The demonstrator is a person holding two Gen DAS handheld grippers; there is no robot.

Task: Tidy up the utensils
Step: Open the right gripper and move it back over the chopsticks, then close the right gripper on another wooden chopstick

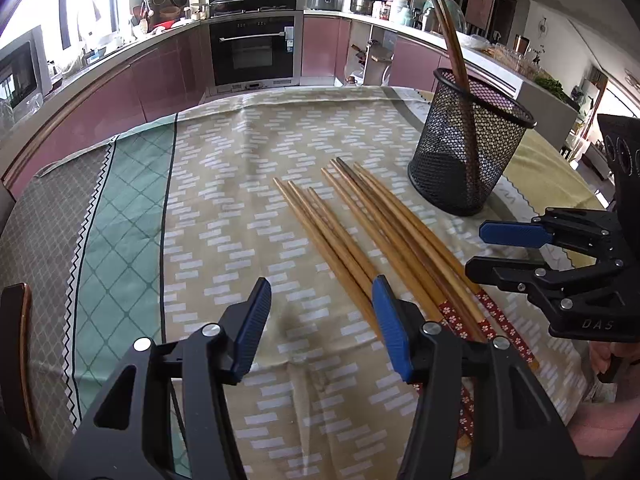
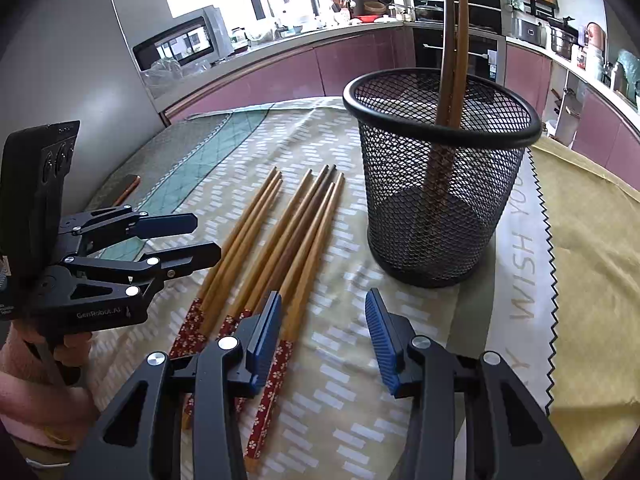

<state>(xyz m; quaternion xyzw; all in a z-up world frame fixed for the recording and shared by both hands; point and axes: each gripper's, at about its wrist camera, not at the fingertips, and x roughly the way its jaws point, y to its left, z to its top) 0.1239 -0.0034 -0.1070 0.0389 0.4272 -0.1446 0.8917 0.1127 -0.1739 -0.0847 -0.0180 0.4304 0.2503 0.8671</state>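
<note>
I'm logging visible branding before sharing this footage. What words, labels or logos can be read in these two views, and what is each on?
"DAS": black body of the right gripper, seen from the left wrist.
"GenRobot.AI": black body of the left gripper, seen from the right wrist.
"WISH YOU": pale band of the patterned tablecloth, beside the black mesh cup; letters before it are cut off.
Appliance panels and bottles on the kitchen counter: too small to read.

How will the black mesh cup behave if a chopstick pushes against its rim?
The mesh cup looks light, being thin wire netting, so it may slide on the tablecloth. It is tall, and its two chopsticks lean on one side, so it might tip.
</note>
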